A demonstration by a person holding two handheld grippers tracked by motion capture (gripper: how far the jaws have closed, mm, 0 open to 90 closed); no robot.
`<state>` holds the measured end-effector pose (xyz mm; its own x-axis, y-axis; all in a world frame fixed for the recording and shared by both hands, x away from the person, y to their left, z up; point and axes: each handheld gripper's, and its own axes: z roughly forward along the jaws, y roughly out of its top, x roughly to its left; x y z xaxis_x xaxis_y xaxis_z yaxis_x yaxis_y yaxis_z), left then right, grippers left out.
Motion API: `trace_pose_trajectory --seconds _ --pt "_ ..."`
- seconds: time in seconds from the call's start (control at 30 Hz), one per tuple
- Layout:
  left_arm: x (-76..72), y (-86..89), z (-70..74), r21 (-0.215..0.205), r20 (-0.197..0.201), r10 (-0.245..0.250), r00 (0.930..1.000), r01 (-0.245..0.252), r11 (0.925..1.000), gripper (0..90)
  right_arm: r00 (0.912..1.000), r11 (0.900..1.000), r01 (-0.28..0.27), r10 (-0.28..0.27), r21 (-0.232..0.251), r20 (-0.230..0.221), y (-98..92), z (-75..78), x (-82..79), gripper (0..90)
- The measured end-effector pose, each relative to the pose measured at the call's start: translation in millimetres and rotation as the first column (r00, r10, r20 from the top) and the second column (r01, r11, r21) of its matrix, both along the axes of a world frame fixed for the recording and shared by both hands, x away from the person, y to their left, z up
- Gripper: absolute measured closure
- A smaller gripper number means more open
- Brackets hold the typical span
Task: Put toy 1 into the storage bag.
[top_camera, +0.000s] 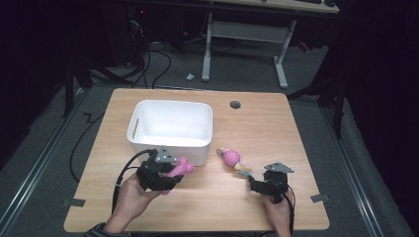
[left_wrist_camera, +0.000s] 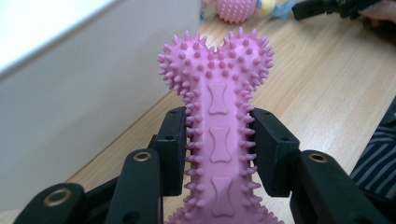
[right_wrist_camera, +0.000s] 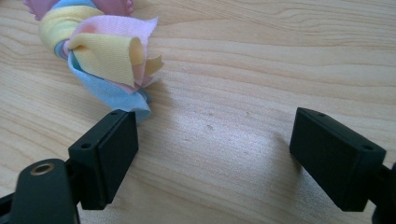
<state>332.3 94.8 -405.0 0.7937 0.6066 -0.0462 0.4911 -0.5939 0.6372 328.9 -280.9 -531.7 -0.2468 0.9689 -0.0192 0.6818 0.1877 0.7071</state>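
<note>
Wooden worktop (top_camera: 276,128) under me: my left tool (left_wrist_camera: 218,154) clamps the pink spiked bone (left_wrist_camera: 218,116) beside the white bin (top_camera: 170,126); at four o'clock, my right tool (right_wrist_camera: 215,154) gapes beside the rag toy's (right_wrist_camera: 107,60) tail.

A pink spiky bone toy (left_wrist_camera: 218,135) is sitting clamped between the left gripper's (top_camera: 174,174) jaws, just beside the white bin (top_camera: 170,129).

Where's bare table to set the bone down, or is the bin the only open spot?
The white bin looks empty. Bare wood lies right of it, around the cable hole, and along the near edge between the left gripper and right gripper. It is crowded by the rope ball toy.
</note>
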Motion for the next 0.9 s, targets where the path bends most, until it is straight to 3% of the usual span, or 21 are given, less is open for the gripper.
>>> trace_pose_trajectory --seconds 0.27,0.63,0.9 --pt "6.7 9.2 14.8 -0.013 -0.006 0.008 1.0000 -0.008 0.9999 58.9 1.0000 1.000 -0.002 0.002 0.002 -0.003 0.7 0.1 -0.4 15.4" --pt "23.4 23.9 49.9 -0.041 0.020 0.038 0.9991 -0.037 0.9985 58.8 1.0000 1.000 -0.003 0.003 0.002 -0.003 0.7 0.1 -0.5 15.4" --pt "36.2 33.2 61.6 -0.062 0.031 0.059 0.9978 -0.057 0.9965 58.8 1.0000 1.000 -0.003 0.003 0.002 -0.003 0.7 0.1 -0.5 15.3"
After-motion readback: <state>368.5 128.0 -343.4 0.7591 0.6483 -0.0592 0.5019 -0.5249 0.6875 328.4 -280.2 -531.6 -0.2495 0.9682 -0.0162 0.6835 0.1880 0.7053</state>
